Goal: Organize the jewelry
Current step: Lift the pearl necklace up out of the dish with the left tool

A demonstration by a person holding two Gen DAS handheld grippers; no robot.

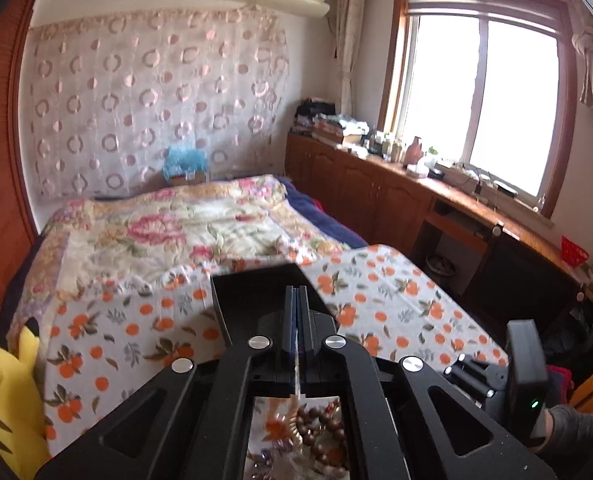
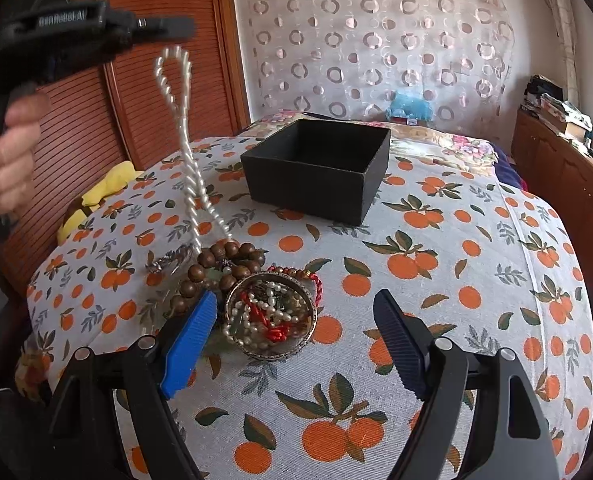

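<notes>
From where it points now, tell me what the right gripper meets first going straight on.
Probably the bangle full of pearls, lying just ahead between the open right gripper fingers; the black box sits farther back. Depth is uncertain.

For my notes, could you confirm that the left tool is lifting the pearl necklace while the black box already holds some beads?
Not quite: the black box is empty, as the right wrist view shows. The rest stands: the left tool is shut on the pearl necklace, whose lower end trails into the jewelry pile on the tablecloth.
</notes>
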